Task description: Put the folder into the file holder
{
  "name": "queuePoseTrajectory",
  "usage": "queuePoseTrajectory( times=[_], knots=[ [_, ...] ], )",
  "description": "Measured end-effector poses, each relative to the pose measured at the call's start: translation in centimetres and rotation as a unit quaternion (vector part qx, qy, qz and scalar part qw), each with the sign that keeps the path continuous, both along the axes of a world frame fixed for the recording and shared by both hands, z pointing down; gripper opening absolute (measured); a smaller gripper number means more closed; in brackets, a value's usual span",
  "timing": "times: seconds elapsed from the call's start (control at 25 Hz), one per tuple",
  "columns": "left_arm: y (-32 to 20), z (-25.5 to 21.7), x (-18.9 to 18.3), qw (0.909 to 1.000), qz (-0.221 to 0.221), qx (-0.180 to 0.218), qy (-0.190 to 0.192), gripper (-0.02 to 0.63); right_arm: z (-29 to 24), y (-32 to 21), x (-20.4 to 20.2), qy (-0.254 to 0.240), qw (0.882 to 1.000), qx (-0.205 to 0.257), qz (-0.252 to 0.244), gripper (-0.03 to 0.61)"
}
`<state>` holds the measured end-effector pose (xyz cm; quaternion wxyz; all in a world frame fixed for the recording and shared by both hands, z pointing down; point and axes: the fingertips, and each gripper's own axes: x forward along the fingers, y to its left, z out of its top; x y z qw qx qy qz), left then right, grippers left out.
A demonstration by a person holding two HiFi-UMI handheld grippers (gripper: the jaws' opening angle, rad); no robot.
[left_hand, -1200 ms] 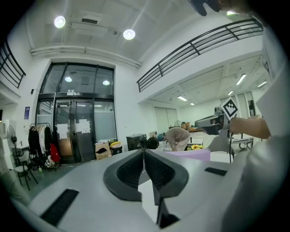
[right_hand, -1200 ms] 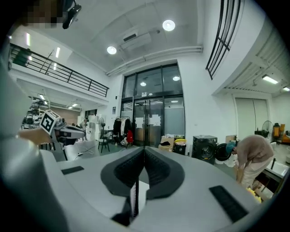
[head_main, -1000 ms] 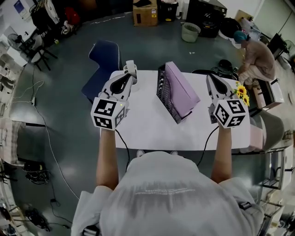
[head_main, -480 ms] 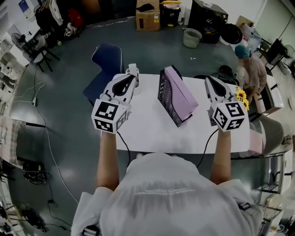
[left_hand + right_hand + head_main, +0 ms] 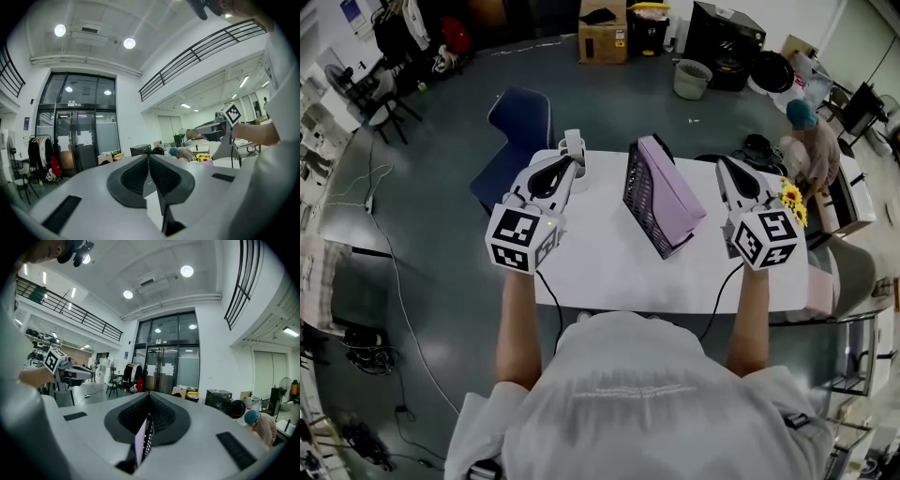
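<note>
Leaning inside the black mesh file holder [image 5: 637, 187] on the white table [image 5: 600, 267], the flat, pale lilac folder [image 5: 670, 187] rises above its rim. Flanking the holder, the left gripper [image 5: 573, 163] and right gripper [image 5: 725, 163] hover with jaws together, empty.

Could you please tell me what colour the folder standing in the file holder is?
Light purple; the folder shows best in the head view.
</note>
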<state>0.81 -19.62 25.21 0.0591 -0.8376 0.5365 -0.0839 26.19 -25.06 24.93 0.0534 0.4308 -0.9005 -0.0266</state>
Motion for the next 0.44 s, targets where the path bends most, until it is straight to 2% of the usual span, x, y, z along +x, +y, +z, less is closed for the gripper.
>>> queuePoseTrajectory(
  times=[0.44],
  knots=[
    [-0.80,0.95,-0.68,0.9999,0.002,-0.011,0.003,0.026,0.82,-0.44,-0.81,0.013,1.000,-0.001,-0.001,0.025]
  ],
)
